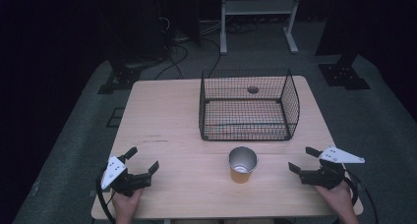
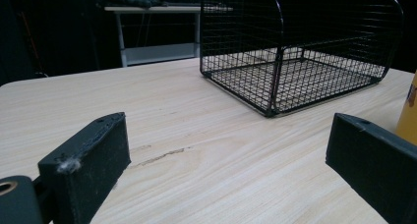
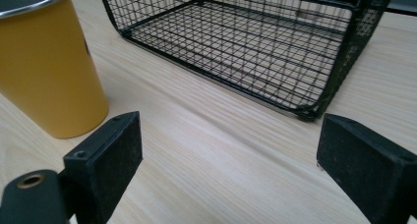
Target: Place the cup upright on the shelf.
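A yellow cup (image 1: 242, 164) with a silver inside stands upright on the wooden table (image 1: 172, 116), just in front of a black wire basket (image 1: 248, 106). My left gripper (image 1: 142, 160) rests open near the table's front left corner, nothing between its jaws. Near the front right my right gripper (image 1: 303, 159) is open too, to the right of the cup. In the left gripper view the basket (image 2: 300, 52) lies ahead and the cup (image 2: 409, 111) peeks in at the right edge. In the right gripper view the cup (image 3: 46, 67) stands at the left, the basket (image 3: 255, 42) beyond.
The basket is open at the top and empty. Behind the table stand a white metal frame (image 1: 258, 10), dark stands and loose cables on a grey floor. A faint scratch (image 2: 160, 156) marks the wood ahead of my left gripper.
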`<state>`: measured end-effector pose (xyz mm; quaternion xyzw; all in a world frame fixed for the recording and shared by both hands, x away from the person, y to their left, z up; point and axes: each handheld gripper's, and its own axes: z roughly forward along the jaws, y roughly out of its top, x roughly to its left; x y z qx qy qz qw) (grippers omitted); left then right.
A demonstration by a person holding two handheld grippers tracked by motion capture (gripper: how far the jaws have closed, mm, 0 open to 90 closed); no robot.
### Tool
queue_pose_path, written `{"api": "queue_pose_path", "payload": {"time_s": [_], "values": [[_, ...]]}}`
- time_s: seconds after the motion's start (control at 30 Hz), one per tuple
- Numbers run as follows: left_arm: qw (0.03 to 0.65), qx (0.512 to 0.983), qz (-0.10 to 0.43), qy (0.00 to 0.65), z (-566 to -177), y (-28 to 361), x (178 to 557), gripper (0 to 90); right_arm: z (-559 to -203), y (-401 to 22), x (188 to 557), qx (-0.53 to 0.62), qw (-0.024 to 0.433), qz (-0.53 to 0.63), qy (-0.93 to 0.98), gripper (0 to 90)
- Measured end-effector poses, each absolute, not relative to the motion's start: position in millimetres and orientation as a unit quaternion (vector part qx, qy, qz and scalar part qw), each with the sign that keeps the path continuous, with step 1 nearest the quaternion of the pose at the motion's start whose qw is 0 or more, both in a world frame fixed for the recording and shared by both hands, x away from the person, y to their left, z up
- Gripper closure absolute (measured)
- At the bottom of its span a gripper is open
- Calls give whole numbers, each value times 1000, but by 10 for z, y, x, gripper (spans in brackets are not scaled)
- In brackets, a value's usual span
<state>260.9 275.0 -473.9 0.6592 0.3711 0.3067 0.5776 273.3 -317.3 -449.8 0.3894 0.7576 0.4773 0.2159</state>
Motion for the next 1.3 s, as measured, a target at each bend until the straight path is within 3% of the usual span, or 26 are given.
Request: {"api": "queue_pose_path", "payload": {"time_s": [1.3], "values": [[579,659,307,369,-4735,2751,2610,22,-4417,-2418,2559,284,157,490,809,92]]}}
